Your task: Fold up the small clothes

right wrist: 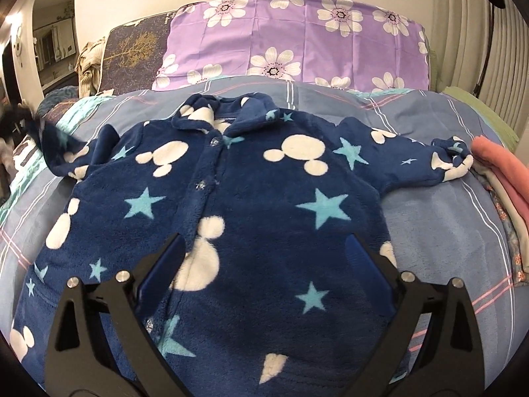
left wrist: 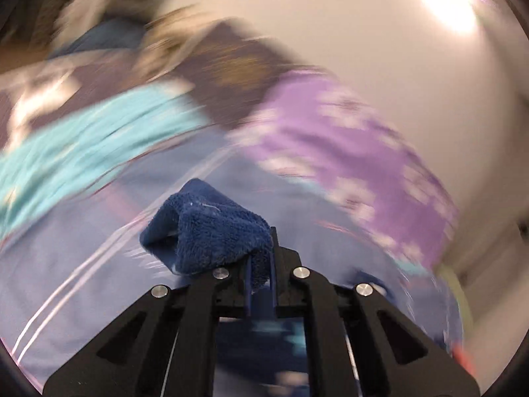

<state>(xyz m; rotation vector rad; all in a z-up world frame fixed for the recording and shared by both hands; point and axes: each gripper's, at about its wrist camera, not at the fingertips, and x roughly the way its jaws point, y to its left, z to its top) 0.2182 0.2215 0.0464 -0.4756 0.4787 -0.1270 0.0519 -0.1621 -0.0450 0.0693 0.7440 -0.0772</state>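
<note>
Pinching the pajama top's (right wrist: 231, 218) sleeve, left claw (left wrist: 259, 264); right claw (right wrist: 264, 264) spread above.

No readable text, labels, brands or numbers on anything in either view.

The left gripper (left wrist: 259, 284) is matte black plastic, built from angled link bars with triangular cut-outs. Four round silver screw heads sit across its linkage, two on each side. Its fingers (left wrist: 247, 292) are thin, flat, dark blue pads set in black holders. A thin pale cable line runs down along each inner bar.

The right gripper (right wrist: 264, 264) has the same build: black bars with triangular cut-outs and four silver screws, in pairs. Its fingers (right wrist: 363, 264) are broad dark blue plates with black outer edges, tapering toward the tips.
</note>
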